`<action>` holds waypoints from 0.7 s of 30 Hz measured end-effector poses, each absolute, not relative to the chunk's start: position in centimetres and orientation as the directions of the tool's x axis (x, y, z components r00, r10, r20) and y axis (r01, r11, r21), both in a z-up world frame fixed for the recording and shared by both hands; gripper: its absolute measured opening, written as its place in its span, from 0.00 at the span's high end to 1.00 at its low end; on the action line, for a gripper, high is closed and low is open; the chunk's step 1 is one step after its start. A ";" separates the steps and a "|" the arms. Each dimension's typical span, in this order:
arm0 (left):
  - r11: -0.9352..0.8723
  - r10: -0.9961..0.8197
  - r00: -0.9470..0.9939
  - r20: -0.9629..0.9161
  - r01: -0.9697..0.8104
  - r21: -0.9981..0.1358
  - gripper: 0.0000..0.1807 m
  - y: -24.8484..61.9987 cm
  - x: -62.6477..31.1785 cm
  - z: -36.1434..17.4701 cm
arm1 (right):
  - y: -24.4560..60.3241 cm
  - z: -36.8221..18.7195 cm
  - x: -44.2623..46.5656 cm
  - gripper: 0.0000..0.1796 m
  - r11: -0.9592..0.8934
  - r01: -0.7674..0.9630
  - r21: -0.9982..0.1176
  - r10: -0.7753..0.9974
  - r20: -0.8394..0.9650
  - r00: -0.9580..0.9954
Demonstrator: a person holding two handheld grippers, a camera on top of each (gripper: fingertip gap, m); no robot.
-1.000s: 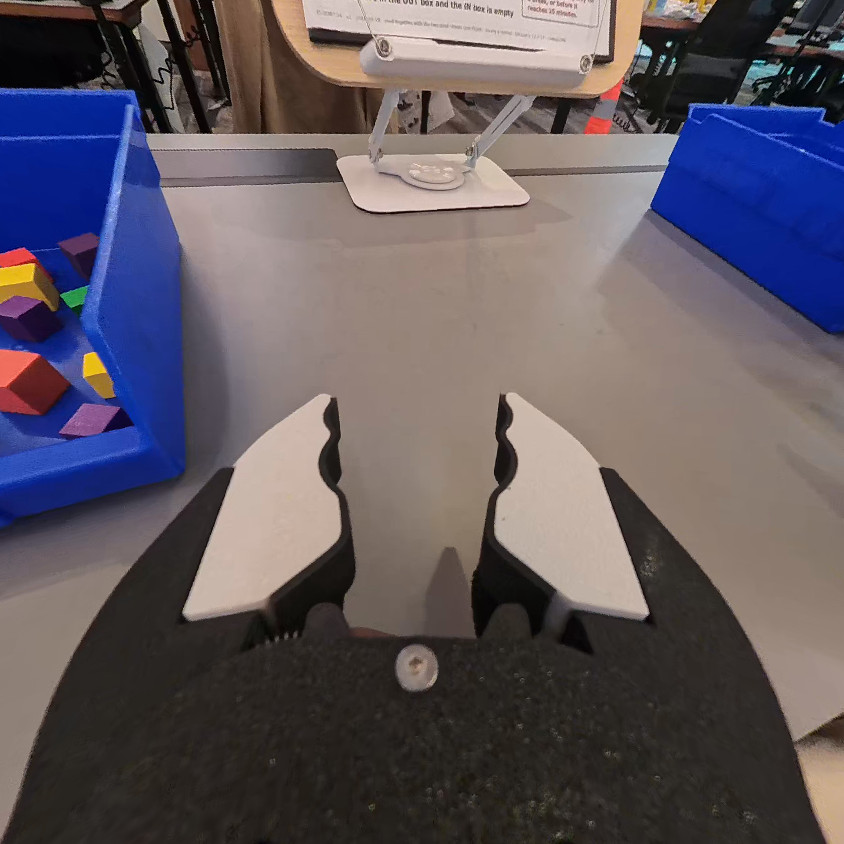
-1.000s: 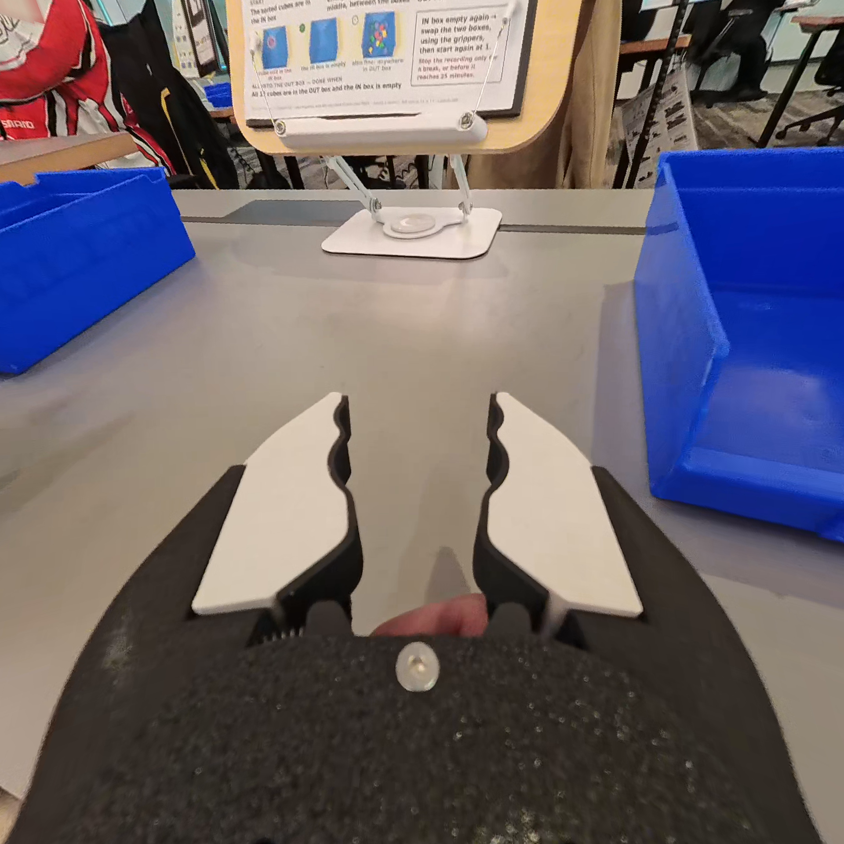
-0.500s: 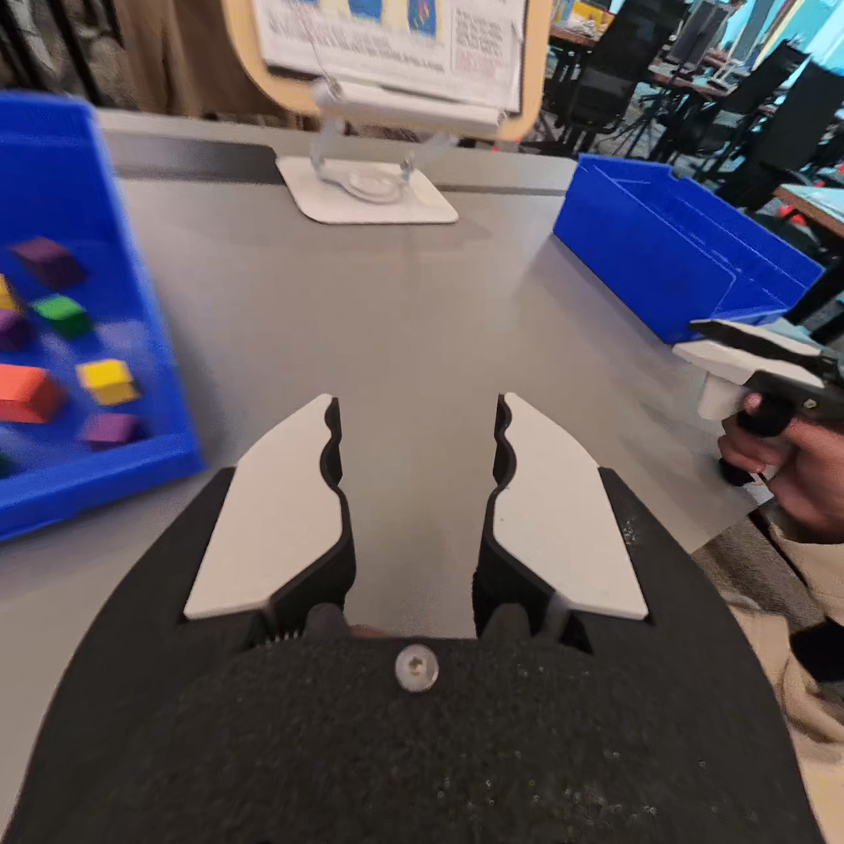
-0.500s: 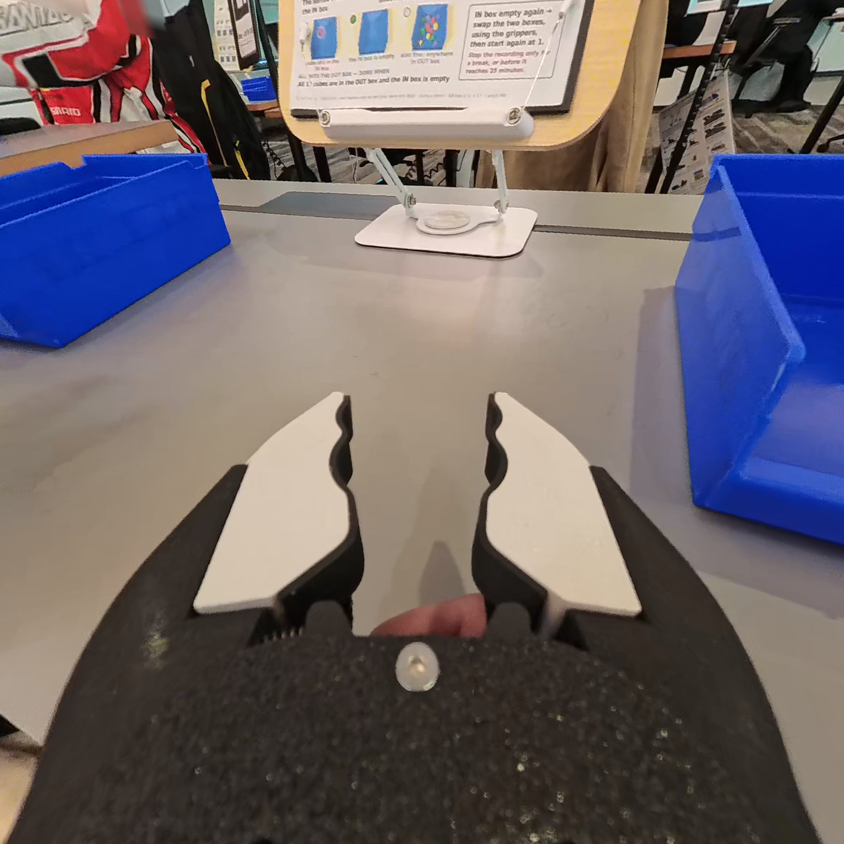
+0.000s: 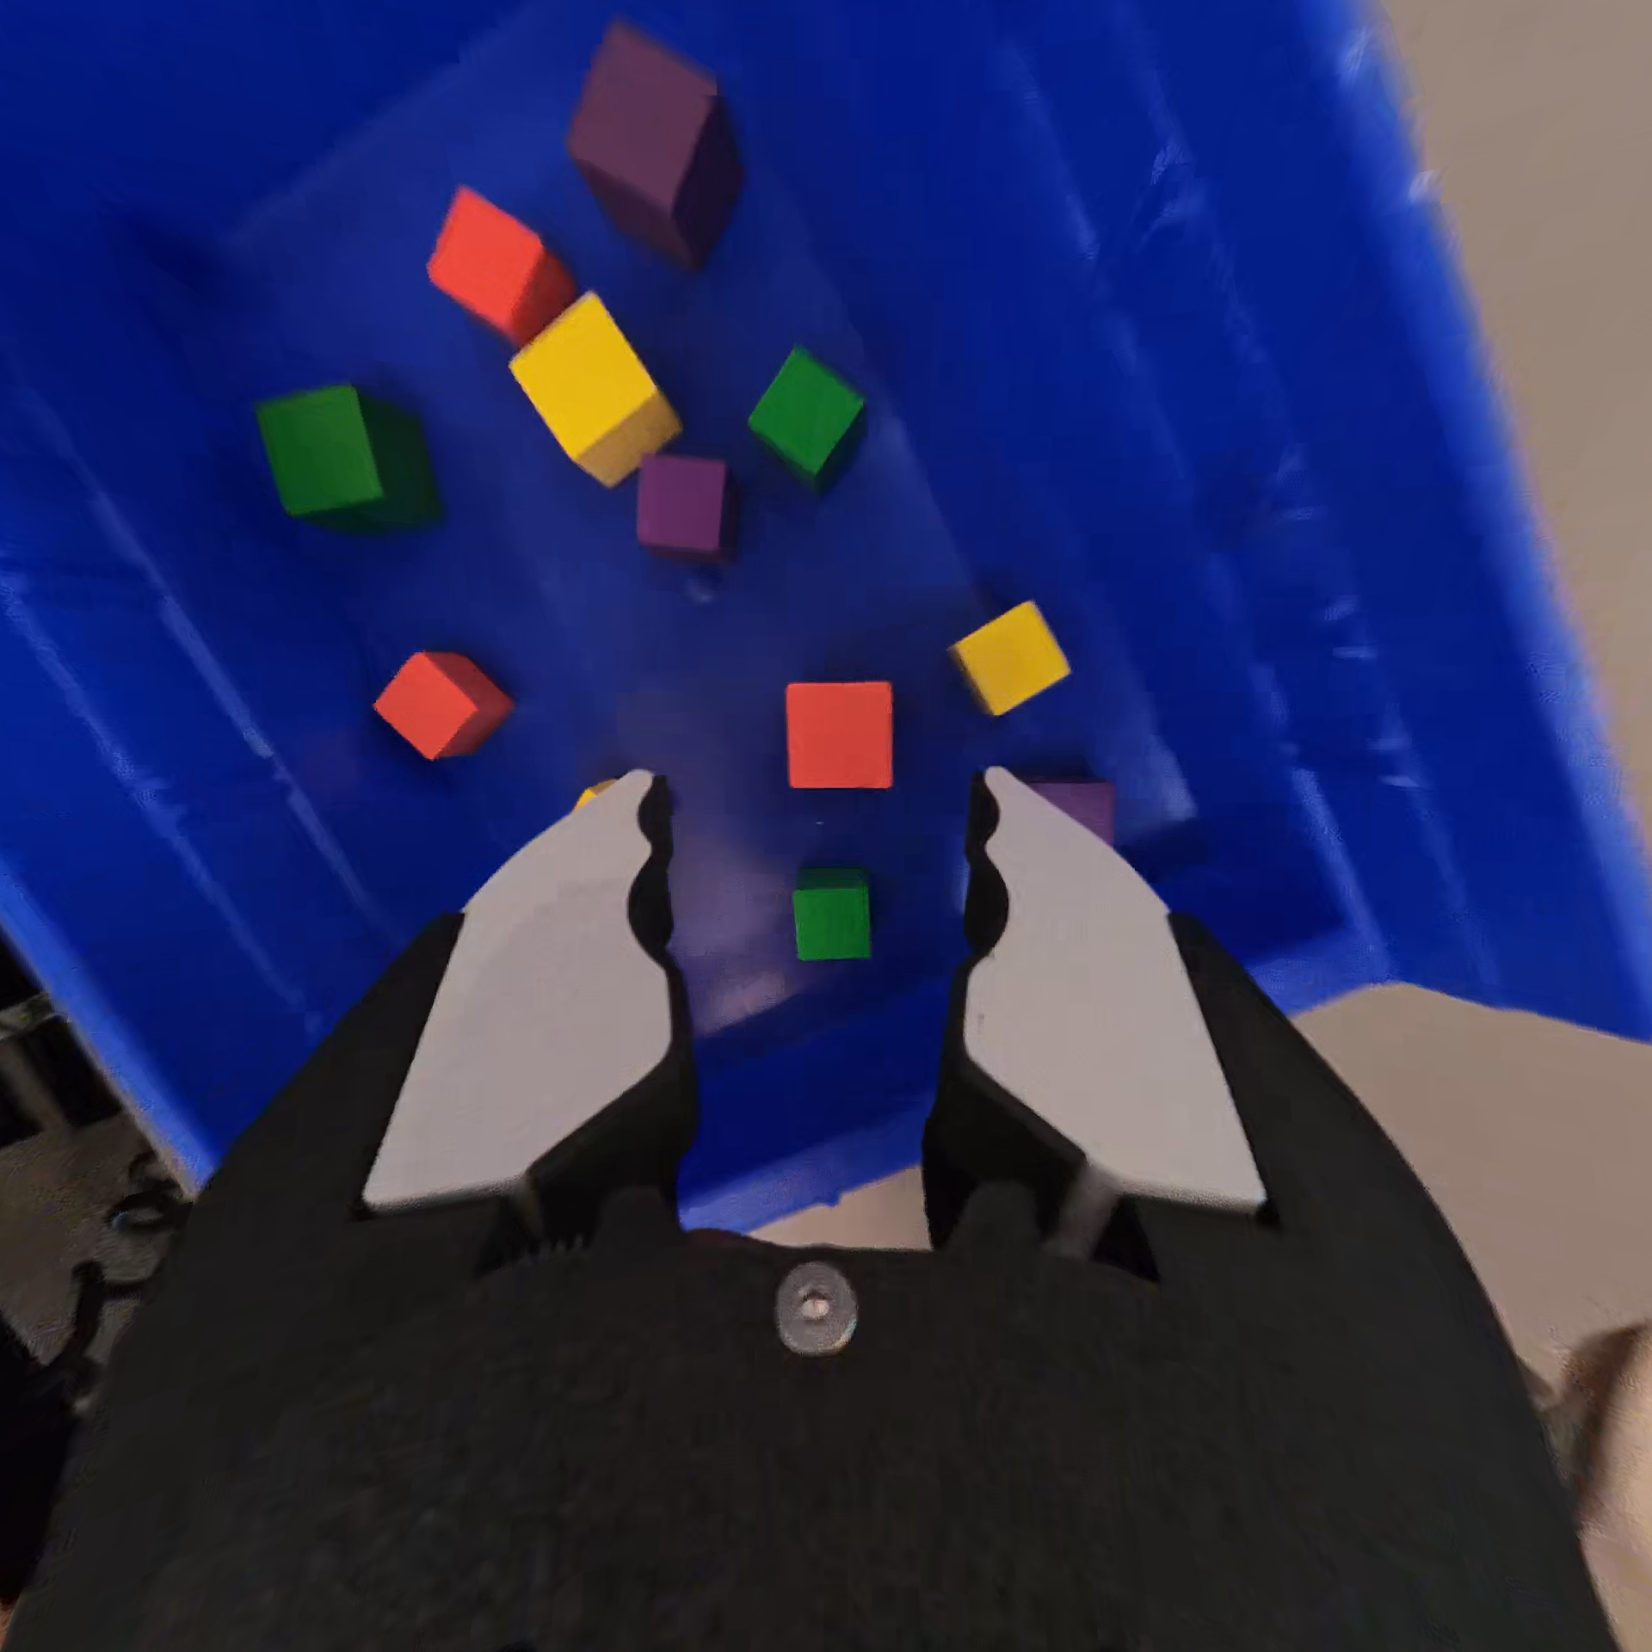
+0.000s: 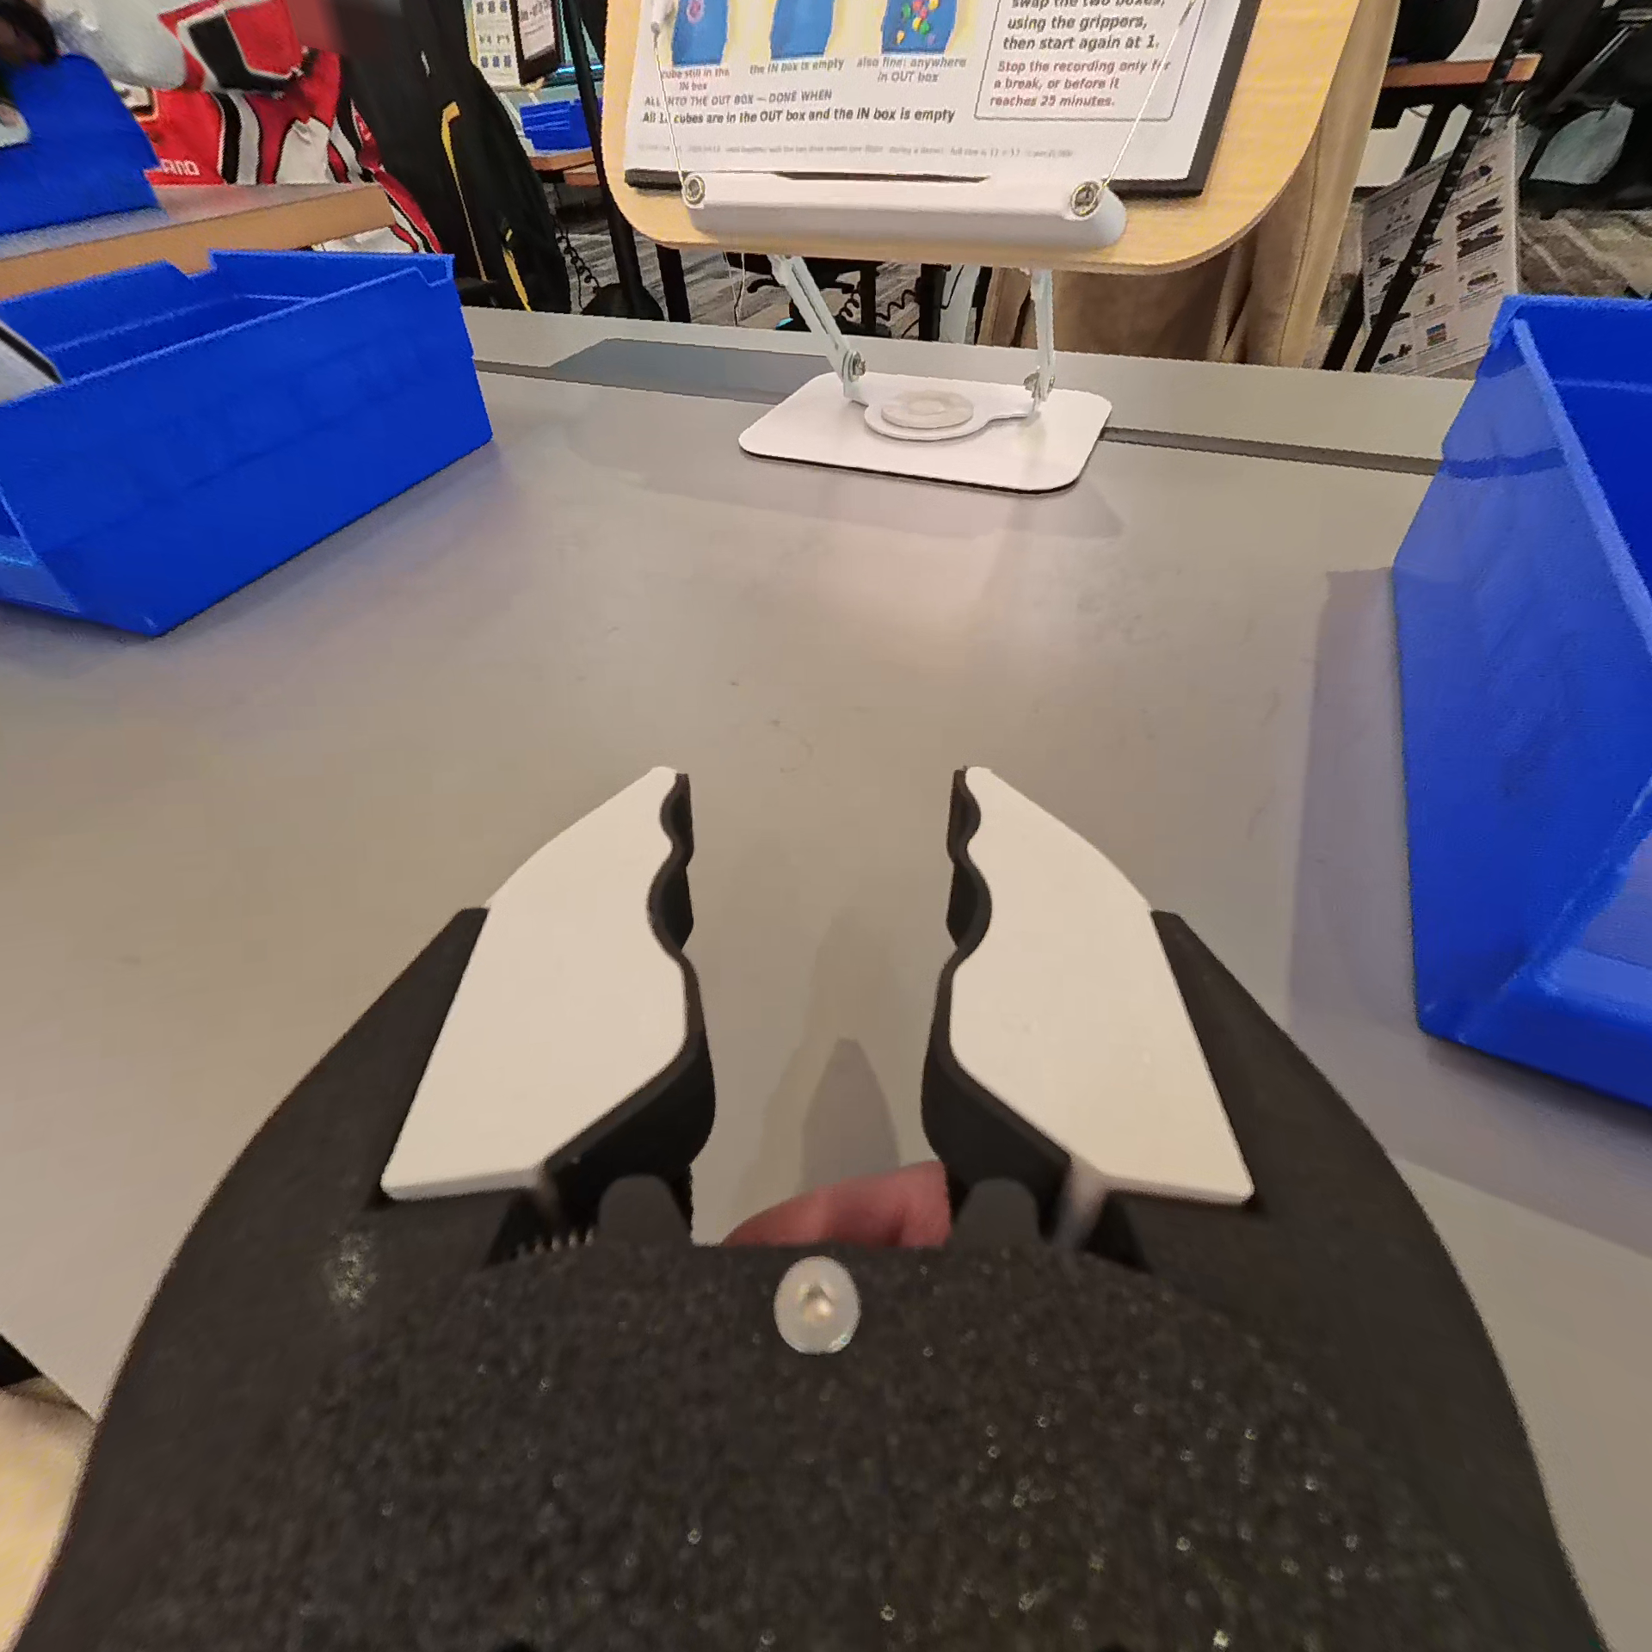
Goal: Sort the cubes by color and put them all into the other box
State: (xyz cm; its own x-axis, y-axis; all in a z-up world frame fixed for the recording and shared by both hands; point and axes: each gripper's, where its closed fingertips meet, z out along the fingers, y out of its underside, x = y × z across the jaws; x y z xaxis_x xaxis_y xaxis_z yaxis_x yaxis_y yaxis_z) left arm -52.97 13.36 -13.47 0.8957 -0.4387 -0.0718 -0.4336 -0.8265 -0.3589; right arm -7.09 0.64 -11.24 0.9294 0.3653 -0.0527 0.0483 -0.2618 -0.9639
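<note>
Scattered over the floor of the near blue box point(image 5: 1162, 447) lie the cubes, mixed in colour. A small green cube point(image 5: 831, 914) sits nearest the box's front wall, in the gap between the left claw's fingers as seen from above. Just beyond it is a red cube point(image 5: 838, 735), and to its right a yellow cube point(image 5: 1010, 657). A purple cube point(image 5: 1077, 804) peeks out behind the right fingertip, and a sliver of another yellow one point(image 5: 594, 792) shows at the left fingertip. Farther in lie a second red cube point(image 5: 441, 703), a small purple cube point(image 5: 684, 502), two more green cubes point(image 5: 344, 458) — one large, one smaller point(image 5: 806, 413) — a large yellow cube point(image 5: 592, 386) touching a red one point(image 5: 496, 264), and a large dark purple cube point(image 5: 657, 143) at the back.

The left claw point(image 5: 818, 796) hangs over the box, looking down, its jaws spread wide and holding nothing. The view is somewhat blurred.

The right claw point(image 6: 818, 787) is likewise released and bare, poised above the grey desk point(image 6: 626, 670). The other blue box point(image 6: 1538, 715) stands at its right; the cube box point(image 6: 232, 447) is across the desk at its left. A white stand point(image 6: 925, 420) carrying a printed sheet sits at the desk's far edge.
</note>
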 end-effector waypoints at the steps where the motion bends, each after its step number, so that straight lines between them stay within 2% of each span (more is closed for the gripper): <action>1: -0.832 -0.446 0.892 -0.078 -0.445 -0.331 0.65 13.4 -53.1 -14.6 | 0.6 -11.3 -7.0 0.70 -0.264 0.046 -0.963 0.364 -0.055 0.930; 5: -0.849 -0.443 0.894 -0.062 -0.441 -0.292 0.64 13.9 -53.1 -17.5 | 0.4 -11.4 -6.9 0.70 -0.270 0.032 -0.962 0.365 -0.071 0.928; 6: -0.856 -0.442 0.896 -0.050 -0.438 -0.276 0.68 13.9 -53.0 -18.1 | 0.4 -11.5 -6.9 0.71 -0.273 0.032 -0.962 0.366 -0.073 0.928; 7: -0.858 -0.451 0.892 -0.023 -0.440 -0.266 0.81 13.7 -52.7 -18.6 | 0.4 -11.5 -6.9 0.71 -0.276 0.033 -0.961 0.368 -0.073 0.927; 8: -0.859 -0.452 0.892 0.016 -0.431 -0.277 0.84 13.6 -52.3 -18.6 | 0.3 -11.5 -6.9 0.71 -0.277 0.035 -0.960 0.370 -0.073 0.926; 11: -0.856 -0.446 0.895 -0.010 -0.430 -0.287 0.84 13.2 -53.0 -18.0 | 0.2 -11.2 -6.9 0.71 -0.267 0.046 -0.963 0.371 -0.059 0.927; 14: -0.808 -0.452 0.892 0.008 -0.406 -0.428 0.84 12.9 -52.6 -14.7 | 0.3 -11.0 -6.6 0.72 -0.260 0.049 -0.964 0.366 -0.051 0.929; 17: -0.644 -0.551 0.834 0.033 -0.401 -0.651 0.84 11.7 -49.9 -8.9 | 0.5 -10.9 -5.8 0.72 -0.259 0.036 -0.965 0.351 -0.059 0.935; 19: -0.517 -0.643 0.760 0.093 -0.341 -0.785 0.84 9.9 -46.4 -5.0 | 0.6 -10.6 -5.2 0.72 -0.259 0.011 -0.966 0.348 -0.083 0.934; 21: -0.441 -0.710 0.683 0.174 -0.238 -0.865 0.84 8.1 -43.0 -2.2 | 0.6 -10.1 -4.8 0.73 -0.252 -0.022 -0.967 0.349 -0.112 0.930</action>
